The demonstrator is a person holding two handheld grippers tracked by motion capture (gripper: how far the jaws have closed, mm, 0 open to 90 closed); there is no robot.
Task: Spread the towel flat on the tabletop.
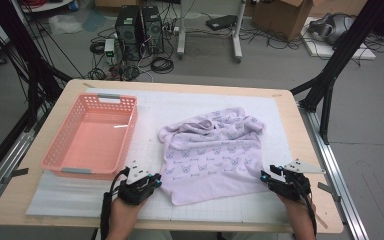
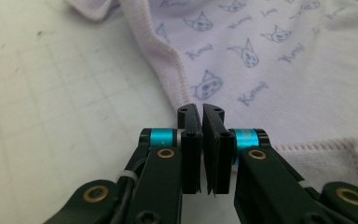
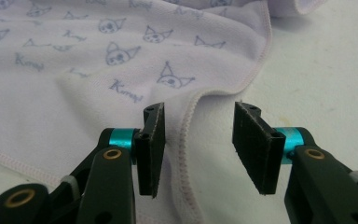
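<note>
A pale lilac cloth (image 1: 215, 150) printed with small cat faces lies rumpled on the white gridded mat (image 1: 150, 115), right of centre. My left gripper (image 1: 157, 181) sits at the cloth's near left edge. In the left gripper view its jaws (image 2: 201, 109) stand pressed together right where the stitched hem of the cloth (image 2: 270, 56) runs into their tips. My right gripper (image 1: 264, 176) is at the cloth's near right corner. In the right gripper view it (image 3: 198, 116) is open, with a folded edge of the cloth (image 3: 74, 70) lying between the two pads, which do not touch it.
An empty pink plastic basket (image 1: 130, 130) stands on the left of the table, just behind my left hand. The wooden table edge (image 1: 180, 227) runs close below both hands. Black frame struts, computers and cables are on the floor beyond.
</note>
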